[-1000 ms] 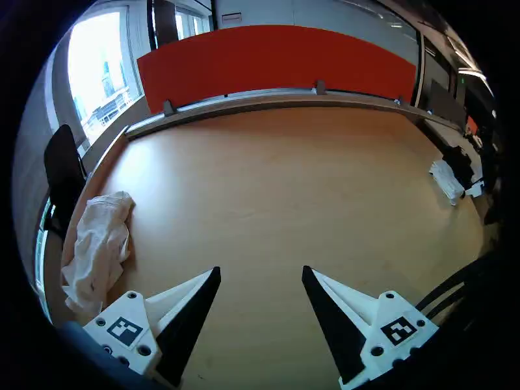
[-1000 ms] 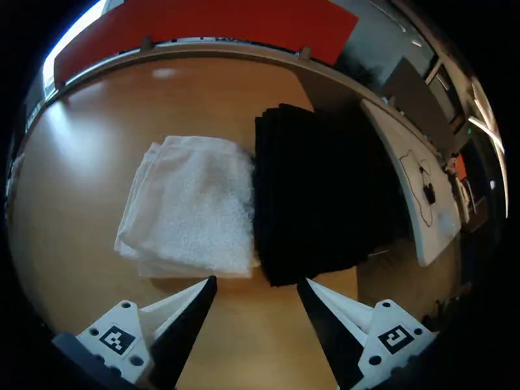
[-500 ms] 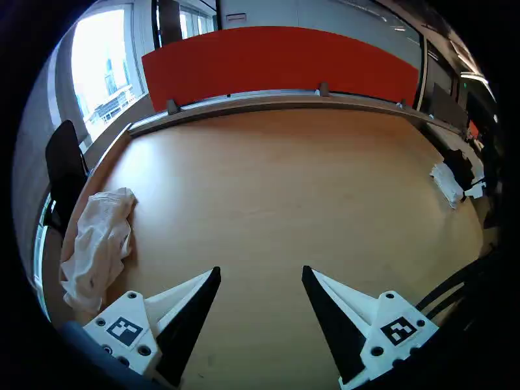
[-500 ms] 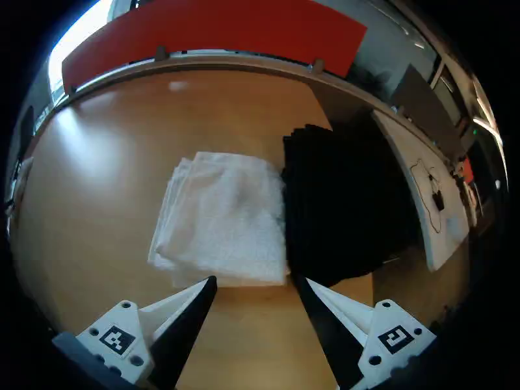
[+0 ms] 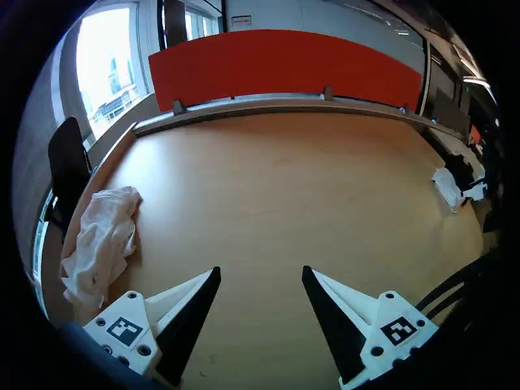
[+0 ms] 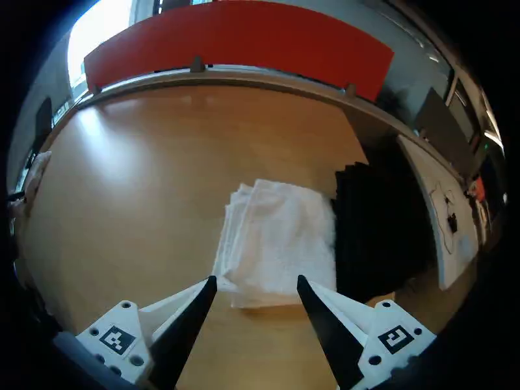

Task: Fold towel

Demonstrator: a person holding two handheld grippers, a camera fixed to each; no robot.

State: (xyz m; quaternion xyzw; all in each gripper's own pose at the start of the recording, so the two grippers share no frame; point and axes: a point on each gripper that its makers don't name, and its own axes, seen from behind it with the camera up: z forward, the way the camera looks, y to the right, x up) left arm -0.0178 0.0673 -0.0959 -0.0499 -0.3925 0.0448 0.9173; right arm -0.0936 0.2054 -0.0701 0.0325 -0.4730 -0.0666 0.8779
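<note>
In the right gripper view a folded white towel (image 6: 276,244) lies flat on the wooden table (image 6: 143,188), its near edge just beyond my right gripper (image 6: 255,285), which is open and holds nothing. A folded black towel (image 6: 377,237) lies against the white one's right side. In the left gripper view a crumpled white towel (image 5: 101,244) lies at the table's left edge, left of my open left gripper (image 5: 261,273). The folded white towel (image 5: 447,187) appears small at the far right of that view.
A red divider panel (image 5: 286,65) runs along the table's far edge (image 5: 273,104). A black chair (image 5: 65,172) stands beyond the left edge near bright windows. A white desk (image 6: 448,227) with a cable stands to the right past the black towel.
The right gripper has drawn back and swung left: the folded white towel and black towel have slid right and look smaller. The left gripper view has shifted only slightly.
</note>
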